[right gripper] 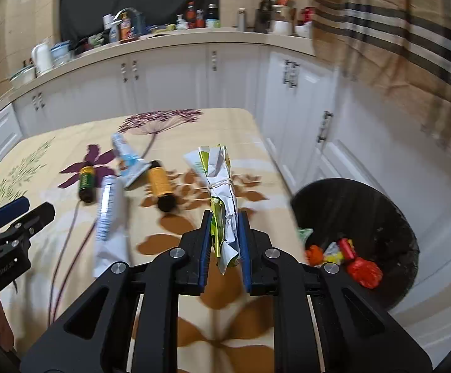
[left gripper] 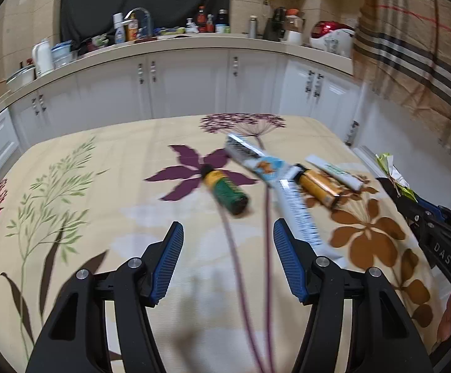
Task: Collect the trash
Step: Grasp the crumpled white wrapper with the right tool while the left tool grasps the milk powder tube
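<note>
In the right wrist view my right gripper (right gripper: 223,216) is shut on a crumpled green-and-white wrapper (right gripper: 217,168) tied with string, held above the table's right side. A black trash bin (right gripper: 377,205) stands on the floor to the right, with red, orange and yellow scraps inside. In the left wrist view my left gripper (left gripper: 228,227) is open and empty over the floral tablecloth (left gripper: 101,205). Just beyond it lie a green bottle (left gripper: 225,191), an orange bottle (left gripper: 317,186), a blue-and-white tube (left gripper: 256,155) and a long white tube (left gripper: 300,217). The right gripper (left gripper: 399,191) shows at the right edge with the wrapper (left gripper: 391,168).
White cabinets (left gripper: 188,84) and a cluttered counter (left gripper: 194,42) run behind the table. A checked cloth (right gripper: 396,37) hangs at the upper right, above the bin. A small white tube (left gripper: 334,172) lies beside the orange bottle. The left gripper (right gripper: 34,208) appears at the left edge.
</note>
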